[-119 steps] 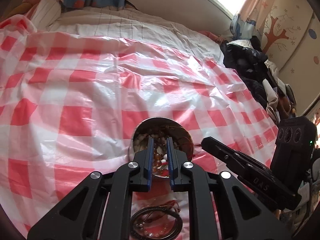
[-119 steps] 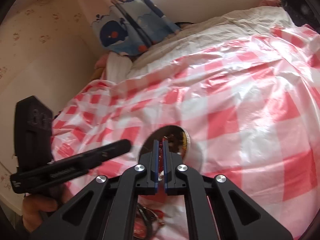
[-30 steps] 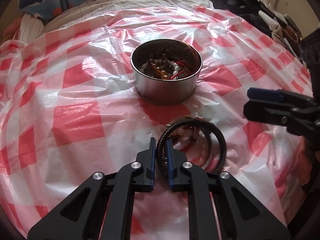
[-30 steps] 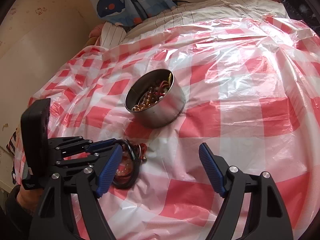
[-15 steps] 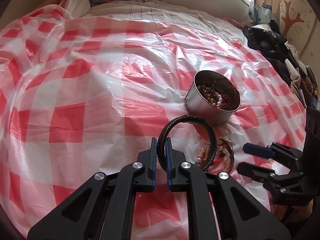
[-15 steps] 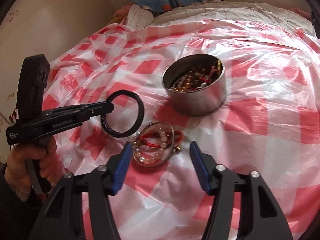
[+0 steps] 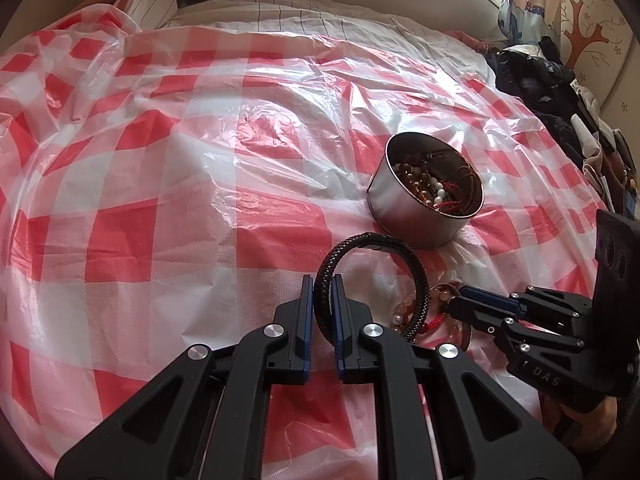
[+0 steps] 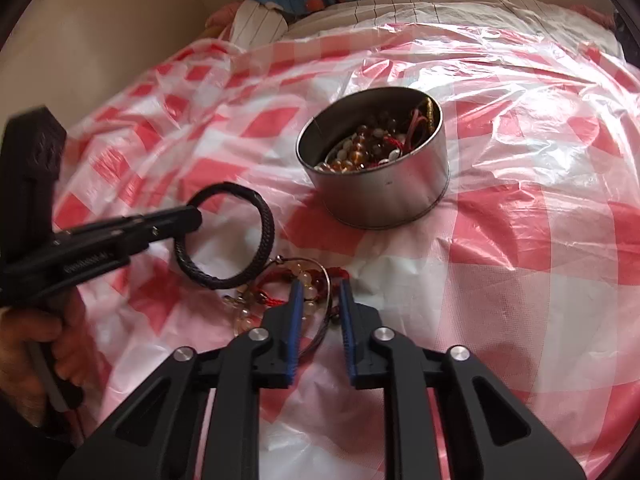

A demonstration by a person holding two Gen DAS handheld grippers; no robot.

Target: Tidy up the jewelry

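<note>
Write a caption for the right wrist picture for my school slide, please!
Right gripper closing over beaded bracelets while left gripper holds a black braided bracelet near the tin.

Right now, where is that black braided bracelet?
The black braided bracelet is pinched in the left claw, held above the checked plastic sheet, just in front of the metal tin of beads.

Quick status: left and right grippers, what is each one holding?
Left gripper: shut on the black braided bracelet.
Right gripper: fingers have just been closing around the bead bracelets; whether they grip yet cannot be told.
</note>
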